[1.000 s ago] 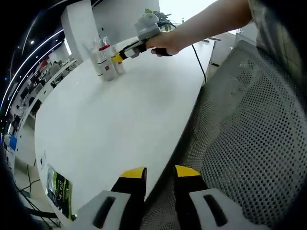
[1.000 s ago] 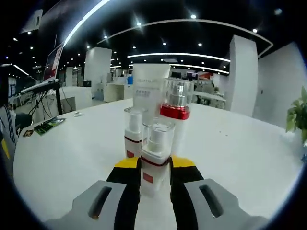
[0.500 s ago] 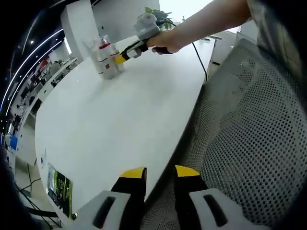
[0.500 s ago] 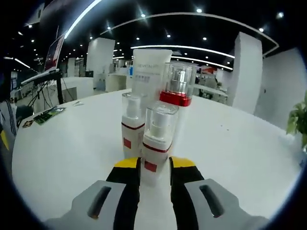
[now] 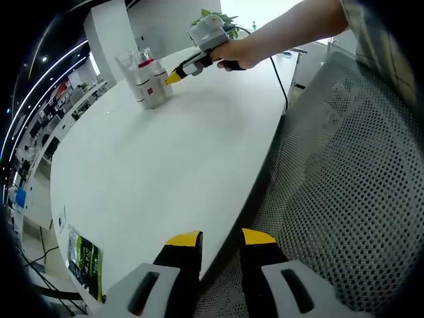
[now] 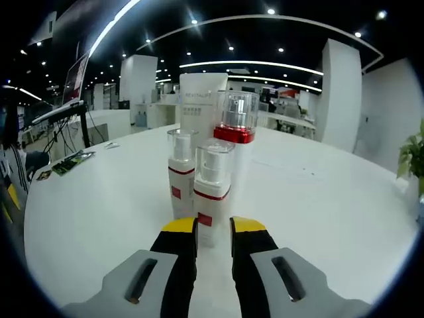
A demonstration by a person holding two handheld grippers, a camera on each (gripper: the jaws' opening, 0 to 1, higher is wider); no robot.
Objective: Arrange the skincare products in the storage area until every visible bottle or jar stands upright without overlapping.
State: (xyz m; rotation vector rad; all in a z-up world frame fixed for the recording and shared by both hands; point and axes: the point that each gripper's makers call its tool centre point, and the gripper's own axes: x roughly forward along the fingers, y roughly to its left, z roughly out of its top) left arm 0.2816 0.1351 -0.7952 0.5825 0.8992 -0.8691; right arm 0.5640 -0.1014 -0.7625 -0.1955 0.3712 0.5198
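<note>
Several skincare products stand upright in a tight cluster on the white table point(image 6: 318, 218). They are a white tube point(image 6: 201, 106), a tall clear-capped bottle with a red collar point(image 6: 236, 142), and two small red-banded pump bottles point(image 6: 180, 173) point(image 6: 212, 189). My right gripper point(image 6: 213, 228) sits just short of the front pump bottle, its jaws a narrow gap apart and gripping nothing. In the left gripper view the cluster point(image 5: 147, 81) is at the table's far end, with the right gripper point(image 5: 171, 77) beside it, held by a hand. My left gripper point(image 5: 220, 242) is open over the table's near edge.
A mesh office chair point(image 5: 344, 199) fills the right of the left gripper view. A green-and-black card point(image 5: 83, 255) lies near the table's edge, also seen as the card point(image 6: 69, 165). A potted plant point(image 6: 414, 159) stands at the far right. A cable trails from the right gripper.
The right gripper has drawn back from the front pump bottle, which was between its jaws and now stands just past the tips. The jaw gap has narrowed slightly. The left gripper is still.
</note>
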